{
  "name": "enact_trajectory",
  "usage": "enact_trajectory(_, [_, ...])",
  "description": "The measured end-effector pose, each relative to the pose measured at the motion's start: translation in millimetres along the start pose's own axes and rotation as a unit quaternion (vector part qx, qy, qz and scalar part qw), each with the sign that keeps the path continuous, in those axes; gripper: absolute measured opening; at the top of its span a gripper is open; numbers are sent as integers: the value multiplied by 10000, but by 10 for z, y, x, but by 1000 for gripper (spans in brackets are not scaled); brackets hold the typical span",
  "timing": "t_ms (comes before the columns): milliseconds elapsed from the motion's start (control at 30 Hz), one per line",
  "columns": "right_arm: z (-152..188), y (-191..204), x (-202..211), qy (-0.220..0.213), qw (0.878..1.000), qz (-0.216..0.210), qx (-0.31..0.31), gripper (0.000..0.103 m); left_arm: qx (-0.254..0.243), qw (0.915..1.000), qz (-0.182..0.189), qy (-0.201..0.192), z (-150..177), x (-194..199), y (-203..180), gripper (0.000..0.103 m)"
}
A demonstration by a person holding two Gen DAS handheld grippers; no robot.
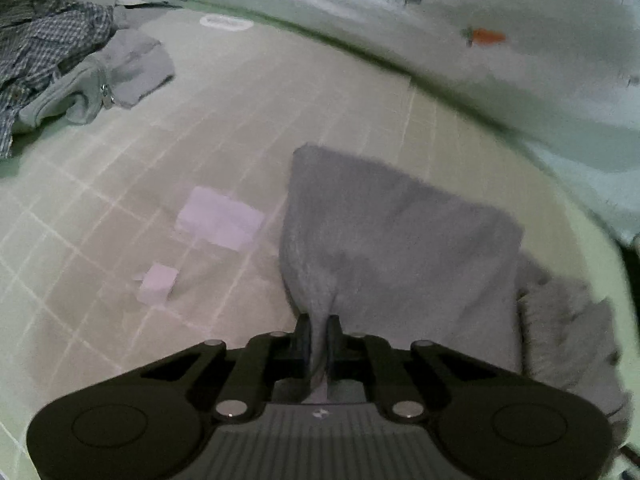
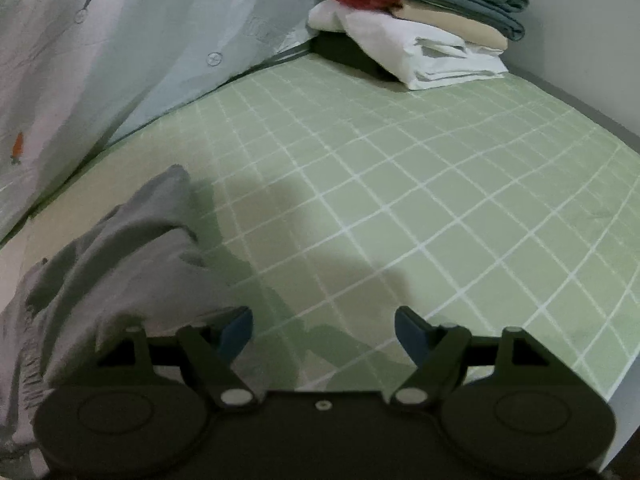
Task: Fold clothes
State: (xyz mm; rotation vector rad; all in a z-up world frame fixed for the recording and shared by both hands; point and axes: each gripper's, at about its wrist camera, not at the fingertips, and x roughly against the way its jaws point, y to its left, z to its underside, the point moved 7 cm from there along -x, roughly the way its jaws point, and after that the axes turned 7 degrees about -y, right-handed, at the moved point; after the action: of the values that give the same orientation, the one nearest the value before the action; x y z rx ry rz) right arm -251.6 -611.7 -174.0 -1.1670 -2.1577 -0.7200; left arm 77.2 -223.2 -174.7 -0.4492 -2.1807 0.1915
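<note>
Far to your left, a heap of unfolded clothes [image 1: 60, 60] lies at the edge of the bed [image 1: 240, 128], a blue checked shirt tangled with pale grey pieces, and nearer to you two small lilac paper scraps [image 1: 218, 222] rest on the green grid-patterned sheet. In the middle, your left gripper [image 1: 318, 340] has its fingers [image 1: 302, 338] pinched together on a pleat of the grey garment [image 1: 392, 240], which rises from the sheet in a soft, tent-like sheet of cloth, fuzzy and limp, with a rumpled part trailing off to the right. It sits on the bed just below the pale curtain printed with a small carrot [image 1: 484, 36]. You appear to be at the start of a fold, one corner taken and the other not yet. Your right gripper [image 2: 324, 328] hovers just right of the same grey garment [image 2: 120, 248], its blue-padded fingers [image 2: 238, 330] wide apart with nothing between them, only bare sheet beneath. The next move likely calls for bringing it leftward onto a matching edge of the cloth. Farthest right, a stack of folded laundry [image 2: 424, 28] sits in the bed's far corner.
</note>
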Motion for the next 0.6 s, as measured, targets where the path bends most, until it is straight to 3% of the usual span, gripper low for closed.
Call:
enact_trajectory(67, [-40,-72,-7,-14,10000,-30,22,79,9,9996,204,-189,-71,149,-180,7])
enact_trajectory(167, [-99,-187,-26,-11,10000,-62,56,79,-422,9958,640,-496,-156,392,-713,7])
enact_trajectory(333, [-241,-436,-50,-58,9999,-50,138,79,-1391,9749,1592,-701,-30,621,-1895,7])
enact_trajectory(433, [-329,-610,-59,-107,9998,-20,161,79,-2003,9555,2107,-490,323,549,-2602,10])
enact_trajectory(500, [-385,-727,-66,-133,9998,2,165,79,-2401,9444,2238,-178,643,340,-2961,19])
enact_trajectory(600, [-457,-854,-41,-183,9997,-29,159,79,-2447,9486,1946,493,996,16,-3130,23])
